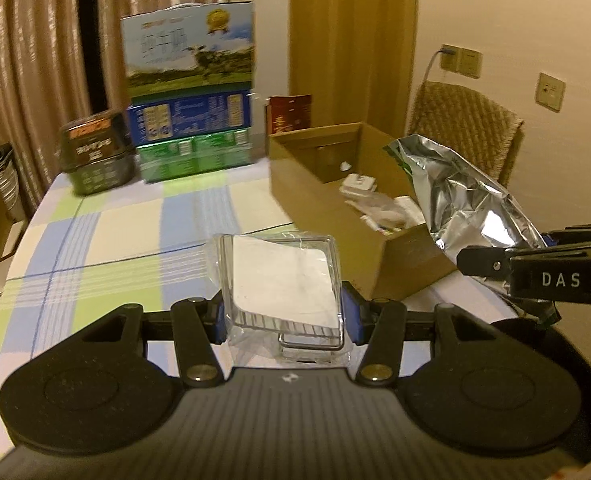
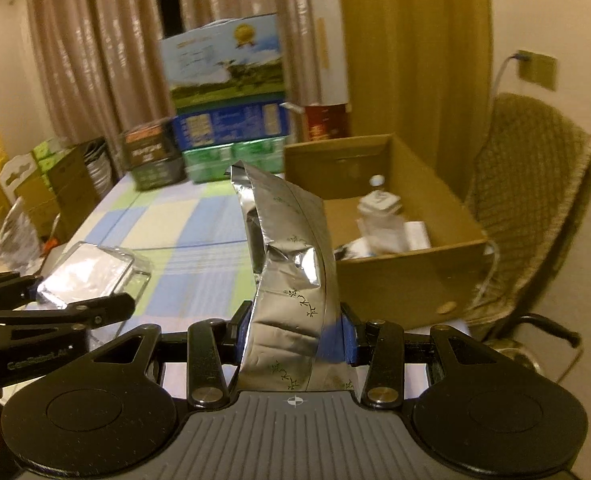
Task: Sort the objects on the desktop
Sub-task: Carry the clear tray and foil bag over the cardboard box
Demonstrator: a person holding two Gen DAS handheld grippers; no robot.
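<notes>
My left gripper [image 1: 283, 316] is shut on a clear plastic box [image 1: 281, 280] with a white insert, held above the checked tablecloth. In the right wrist view the same clear plastic box [image 2: 91, 270] shows at the left, in the left gripper [image 2: 39, 300]. My right gripper [image 2: 295, 336] is shut on a crinkled silver foil bag [image 2: 287, 264], held upright in front of an open cardboard box [image 2: 415, 276]. From the left wrist the silver foil bag [image 1: 467, 200] hangs over the cardboard box [image 1: 307, 184], with the right gripper [image 1: 535, 268] at the right edge.
The cardboard box holds a white bottle [image 2: 379, 200] and several pale packets. Stacked cartons [image 1: 191, 92] and a dark tub [image 1: 95, 156] stand at the table's far end. A wicker chair [image 2: 535, 208] is to the right. More boxes [image 2: 43, 184] sit left of the table.
</notes>
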